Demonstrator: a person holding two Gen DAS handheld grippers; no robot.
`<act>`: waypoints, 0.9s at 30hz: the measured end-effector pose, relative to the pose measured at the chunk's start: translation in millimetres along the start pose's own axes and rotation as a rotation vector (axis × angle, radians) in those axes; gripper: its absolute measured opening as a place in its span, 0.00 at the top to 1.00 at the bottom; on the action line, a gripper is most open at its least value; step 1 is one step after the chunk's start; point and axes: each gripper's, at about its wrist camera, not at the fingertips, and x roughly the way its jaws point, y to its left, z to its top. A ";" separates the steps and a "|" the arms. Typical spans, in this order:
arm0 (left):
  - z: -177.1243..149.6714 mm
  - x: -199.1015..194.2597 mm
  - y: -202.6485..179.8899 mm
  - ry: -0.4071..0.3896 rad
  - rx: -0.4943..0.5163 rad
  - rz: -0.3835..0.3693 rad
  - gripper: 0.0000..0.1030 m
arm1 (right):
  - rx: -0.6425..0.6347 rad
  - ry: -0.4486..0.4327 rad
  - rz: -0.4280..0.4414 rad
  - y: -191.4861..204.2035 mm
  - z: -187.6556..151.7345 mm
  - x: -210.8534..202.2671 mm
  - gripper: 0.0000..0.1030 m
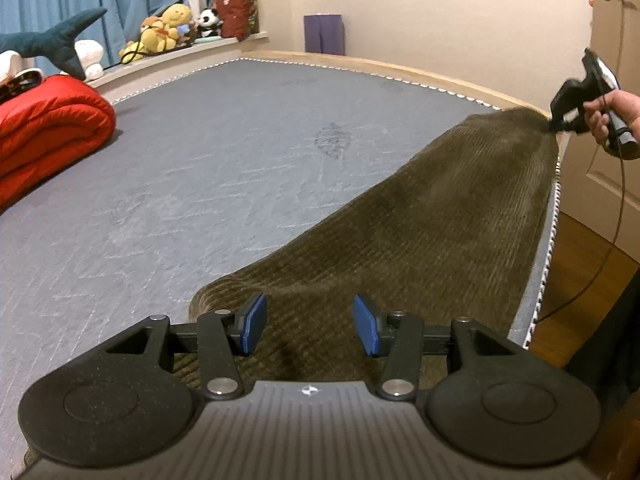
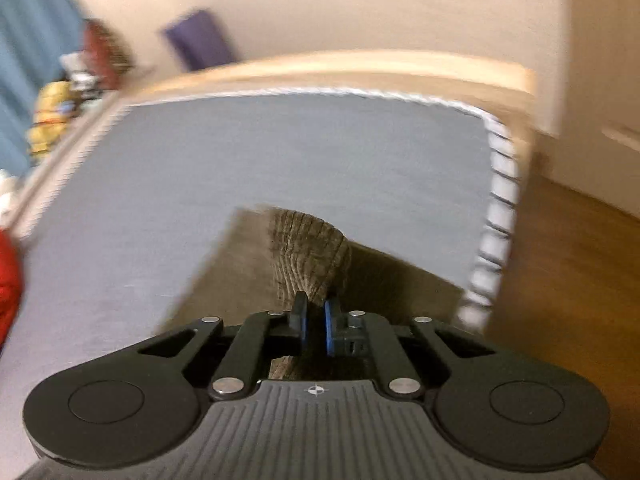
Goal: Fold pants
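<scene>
Olive-brown corduroy pants [image 1: 440, 216] lie stretched along the right side of a grey mattress [image 1: 200, 168]. My left gripper [image 1: 311, 326] stands open just above the near end of the pants, its blue pads apart and not pressing the cloth. At the far end, my right gripper [image 1: 560, 124], held by a hand [image 1: 612, 112], pinches the cloth near the mattress edge. In the right wrist view the right gripper [image 2: 316, 320] is shut on a bunched fold of the pants [image 2: 308, 252], lifted off the mattress [image 2: 280, 152]. That view is blurred.
A folded red duvet [image 1: 48, 128] lies at the left of the mattress. Plush toys [image 1: 168, 28] and a shark toy [image 1: 52, 40] sit along the window ledge. Wooden floor [image 1: 580, 300] and a door [image 1: 612, 40] are to the right, with a cable [image 1: 618, 208] hanging from the right gripper.
</scene>
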 end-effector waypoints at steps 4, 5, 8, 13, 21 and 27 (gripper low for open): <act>1.1 -0.3 -3.7 0.006 0.012 -0.032 0.48 | 0.031 0.075 -0.141 -25.5 -3.2 26.5 0.92; 0.7 -1.3 -2.8 0.008 0.007 -0.037 0.48 | 0.049 0.095 -0.154 -31.8 -6.3 30.5 0.91; -3.6 -5.7 5.3 0.019 -0.014 -0.057 0.48 | 0.086 0.056 -0.178 -31.4 -5.9 26.9 0.80; -17.2 -9.7 7.1 0.062 -0.004 -0.100 0.48 | 0.008 -0.141 -0.151 -3.9 3.1 3.2 0.63; -26.5 -1.6 -1.6 0.103 0.042 -0.136 0.48 | -0.222 -0.152 0.130 32.5 26.8 42.6 0.48; -24.4 12.8 5.9 0.122 0.024 -0.117 0.48 | -0.295 -0.112 0.088 46.6 44.3 100.3 0.48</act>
